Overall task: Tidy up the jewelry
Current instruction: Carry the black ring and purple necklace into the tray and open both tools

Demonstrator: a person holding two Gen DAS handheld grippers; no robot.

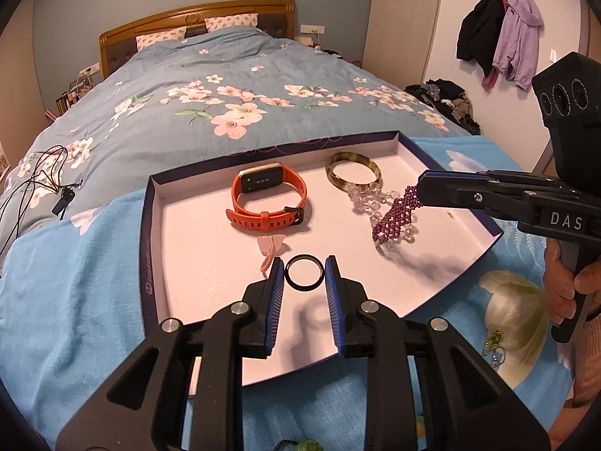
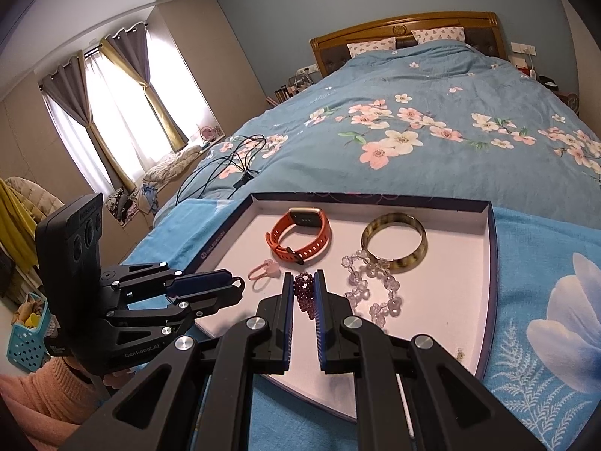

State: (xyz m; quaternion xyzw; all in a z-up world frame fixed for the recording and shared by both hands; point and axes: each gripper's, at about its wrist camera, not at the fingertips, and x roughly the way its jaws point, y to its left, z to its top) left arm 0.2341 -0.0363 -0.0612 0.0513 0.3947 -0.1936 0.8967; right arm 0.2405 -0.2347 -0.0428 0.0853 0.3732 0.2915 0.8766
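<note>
A shallow white tray [image 1: 188,225] with a dark rim lies on the bed. In it are an orange watch [image 1: 268,199], a horn-coloured bangle [image 1: 353,171], a clear bead bracelet [image 1: 362,197] and a pink ring [image 1: 268,250]. My left gripper [image 1: 303,274] is shut on a black ring [image 1: 303,271], held just above the tray. My right gripper [image 2: 303,293] is shut on a purple bead bracelet [image 2: 303,293], which hangs over the tray's right part in the left wrist view [image 1: 394,218]. The left gripper [image 2: 225,282] shows from the side in the right wrist view.
A blue floral towel [image 1: 75,300] lies under the tray on the flowered duvet [image 1: 225,94]. Green-and-gold earrings [image 1: 496,342] lie on the towel at the right. A black cable [image 1: 37,180] lies on the bed at the left. Coats [image 1: 499,34] hang on the wall.
</note>
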